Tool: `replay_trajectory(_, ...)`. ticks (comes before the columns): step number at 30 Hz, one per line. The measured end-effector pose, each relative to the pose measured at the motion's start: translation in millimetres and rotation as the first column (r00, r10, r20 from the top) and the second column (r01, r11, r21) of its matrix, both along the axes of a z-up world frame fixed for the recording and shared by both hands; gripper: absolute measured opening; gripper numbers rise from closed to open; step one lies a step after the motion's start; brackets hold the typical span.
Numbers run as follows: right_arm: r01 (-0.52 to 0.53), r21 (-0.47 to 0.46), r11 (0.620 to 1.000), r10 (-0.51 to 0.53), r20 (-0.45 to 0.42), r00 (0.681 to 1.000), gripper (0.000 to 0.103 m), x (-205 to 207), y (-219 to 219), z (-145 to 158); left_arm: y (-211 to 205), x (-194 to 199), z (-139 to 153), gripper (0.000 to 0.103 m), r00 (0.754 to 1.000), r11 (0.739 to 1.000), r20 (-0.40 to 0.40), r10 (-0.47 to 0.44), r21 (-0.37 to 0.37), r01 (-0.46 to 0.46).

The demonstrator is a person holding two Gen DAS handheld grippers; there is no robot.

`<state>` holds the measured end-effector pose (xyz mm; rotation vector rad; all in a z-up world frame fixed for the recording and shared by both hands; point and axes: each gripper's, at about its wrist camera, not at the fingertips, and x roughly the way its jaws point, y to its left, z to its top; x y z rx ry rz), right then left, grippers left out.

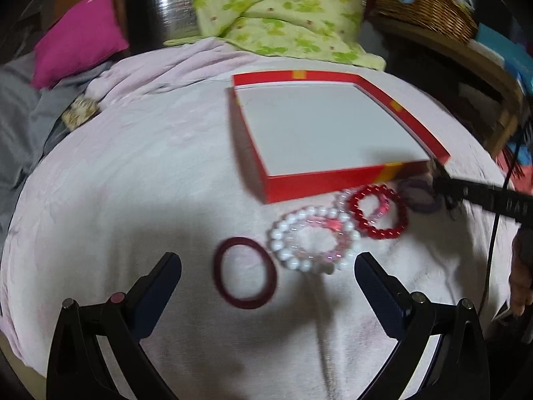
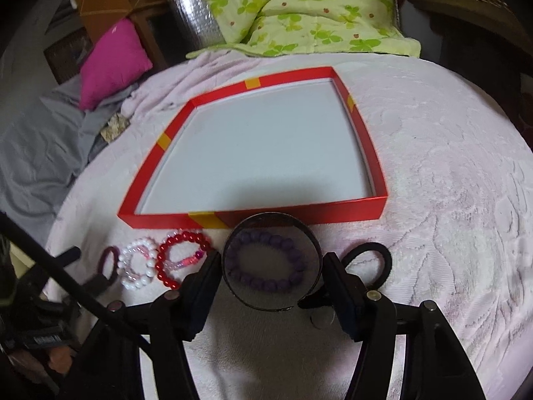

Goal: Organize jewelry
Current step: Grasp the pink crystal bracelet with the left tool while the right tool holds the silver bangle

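My right gripper (image 2: 271, 263) is shut on a wide dark metal bangle (image 2: 266, 307), its pads pressed on the two sides, just in front of the red box (image 2: 299, 215). Through the bangle I see a purple bead bracelet (image 2: 253, 238) on the blanket. Left of it lie a red bead bracelet (image 2: 163, 266), a white pearl bracelet (image 2: 125, 260) and a dark red bangle (image 2: 106, 256). My left gripper (image 1: 266, 256) hangs open over the dark red bangle (image 1: 218, 266) and white pearl bracelet (image 1: 276, 233). The box (image 1: 316, 183) has a white floor with nothing in it.
A black hair tie (image 2: 383, 256) lies right of the held bangle. All of it rests on a pale pink blanket (image 2: 433, 183). Behind are a green floral quilt (image 2: 299, 10), a magenta pillow (image 2: 113, 63) and a wicker basket (image 1: 429, 10). A black cable (image 1: 493, 233) hangs at the right.
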<state>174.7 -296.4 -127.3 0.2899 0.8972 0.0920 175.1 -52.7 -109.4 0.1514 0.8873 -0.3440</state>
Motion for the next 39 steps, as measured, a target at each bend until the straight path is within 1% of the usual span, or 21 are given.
replay_trajectory(4,0.030,0.023,0.999,-0.030,0.015,0.999,0.065,-2,-5,4,-13,5,-5,0.103,0.999,1.000,-0.032,-0.025,0.002,0.025)
replay_trajectory(6,0.037,0.033,0.999,-0.037,0.015,0.999,0.065,-1,-7,5,-19,6,-6,0.103,0.999,0.999,-0.029,-0.038,0.006,0.038)
replay_trajectory(9,0.044,0.040,0.998,-0.044,0.012,0.999,0.065,0,-8,5,-28,10,-8,0.103,0.996,0.996,-0.031,-0.082,0.013,0.083)
replay_trajectory(12,0.054,0.050,0.997,-0.054,0.011,0.998,0.065,-1,-10,5,-29,14,-13,0.103,0.996,0.996,-0.034,-0.084,0.031,0.085)
replay_trajectory(14,0.058,0.055,0.997,-0.059,0.012,0.998,0.065,-1,-12,5,-30,15,-16,0.101,0.993,0.993,-0.035,-0.112,0.022,0.113)
replay_trajectory(15,0.061,0.054,0.997,-0.062,0.014,0.998,0.065,-2,-12,5,-30,14,-17,0.093,0.991,0.992,-0.030,-0.127,0.020,0.128)
replay_trajectory(16,0.063,0.052,0.997,-0.064,0.016,0.998,0.065,-2,-12,6,-29,13,-18,0.088,0.990,0.990,-0.025,-0.135,0.023,0.136)
replay_trajectory(18,0.063,0.056,0.996,-0.064,0.016,0.998,0.065,-3,-12,6,-28,12,-20,0.067,0.988,0.988,-0.023,-0.154,0.017,0.154)
replay_trajectory(20,0.064,0.053,0.997,-0.064,0.016,0.998,0.065,-3,-11,6,-27,9,-20,0.057,0.987,0.987,-0.016,-0.163,0.010,0.163)
replay_trajectory(21,0.062,0.054,0.997,-0.063,0.017,0.998,0.065,-3,-11,6,-26,8,-19,0.049,0.986,0.986,-0.005,-0.167,0.012,0.167)
replay_trajectory(22,0.061,0.057,0.996,-0.062,0.018,0.998,0.065,-3,-11,6,-24,6,-18,0.044,0.984,0.984,0.000,-0.176,0.006,0.176)
replay_trajectory(23,0.061,0.055,0.997,-0.062,0.020,0.998,0.065,-4,-11,6,-23,5,-16,0.032,0.983,0.983,0.002,-0.186,-0.003,0.186)
replay_trajectory(24,0.062,0.052,0.997,-0.063,0.022,0.998,0.065,-4,-11,7,-21,5,-15,0.021,0.980,0.980,-0.001,-0.198,-0.017,0.198)
replay_trajectory(25,0.062,0.051,0.997,-0.063,0.024,0.998,0.065,-4,-11,7,-19,3,-14,0.019,0.977,0.976,-0.009,-0.213,-0.036,0.213)
replay_trajectory(27,0.062,0.050,0.997,-0.064,0.030,0.998,0.065,-5,-11,8,-15,-2,-9,0.017,0.968,0.966,-0.010,-0.249,-0.080,0.247)
replay_trajectory(31,0.071,0.052,0.996,-0.073,0.032,0.997,0.065,-4,-12,9,-12,-17,-2,0.016,0.949,0.942,0.002,-0.317,-0.114,0.315)
replay_trajectory(33,0.074,0.053,0.996,-0.076,0.037,0.996,0.065,-3,-12,10,-9,-20,0,0.016,0.946,0.938,0.005,-0.325,-0.124,0.323)
replay_trajectory(36,0.074,0.055,0.996,-0.077,0.049,0.996,0.065,-2,-12,12,-2,-22,5,0.015,0.943,0.931,0.008,-0.332,-0.159,0.329)
replay_trajectory(38,0.074,0.059,0.996,-0.077,0.055,0.996,0.065,-2,-11,13,5,-21,9,0.016,0.943,0.923,0.014,-0.332,-0.201,0.328)
replay_trajectory(39,0.074,0.058,0.996,-0.077,0.057,0.995,0.065,-2,-10,13,8,-22,12,0.016,0.940,0.914,0.019,-0.342,-0.225,0.337)
